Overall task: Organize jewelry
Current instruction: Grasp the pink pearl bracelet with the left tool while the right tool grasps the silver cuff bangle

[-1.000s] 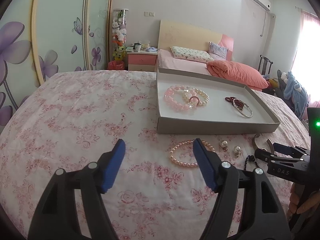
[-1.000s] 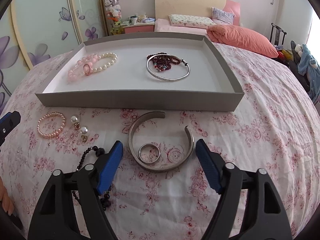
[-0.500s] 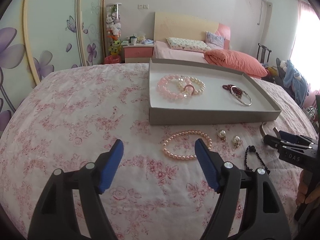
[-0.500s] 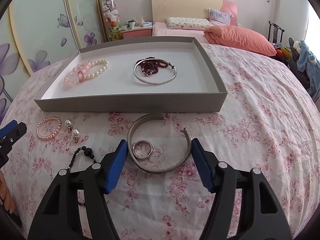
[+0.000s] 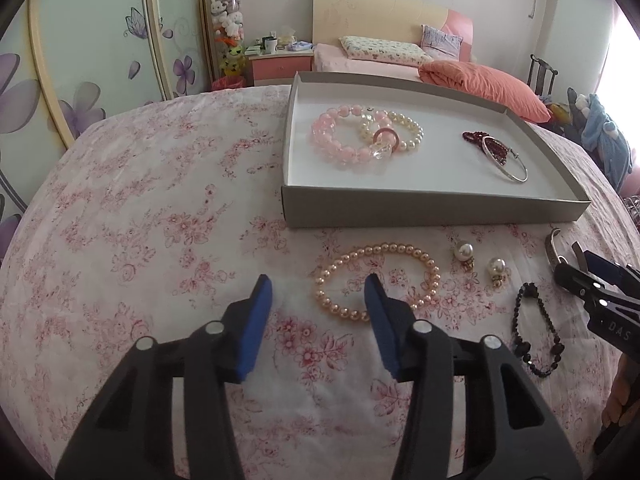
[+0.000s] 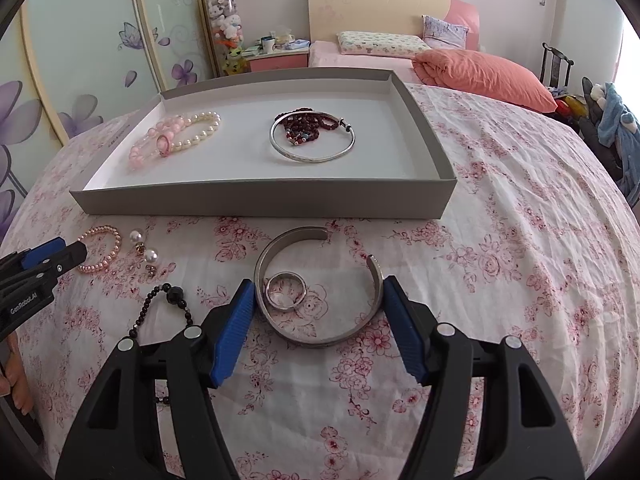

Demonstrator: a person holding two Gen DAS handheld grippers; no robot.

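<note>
My left gripper (image 5: 318,300) hangs low over the floral cloth with its jaws closing. The near left arc of a peach pearl bracelet (image 5: 400,246) lies between the pads, which do not press on it, and the right pad sits over the loop. My right gripper (image 6: 318,296) straddles a silver cuff (image 6: 320,338) that lies flat on the cloth, with a blue pad against each of its sides. A small silver ring (image 6: 286,278) rests inside the cuff. The grey tray (image 6: 260,198) holds pink, white and dark red bead bracelets and a silver bangle (image 6: 316,158).
Two pearl earrings (image 5: 464,250) and a black bead bracelet (image 5: 536,332) lie on the cloth between the two grippers. The tray (image 5: 420,208) stands just beyond the loose pieces. A bed with an orange quilt (image 6: 480,72) is behind, and a hand shows at the frame edges.
The left gripper has moved forward and down toward the peach pearl bracelet, and its jaws have narrowed. The right gripper has barely shifted around the cuff.
</note>
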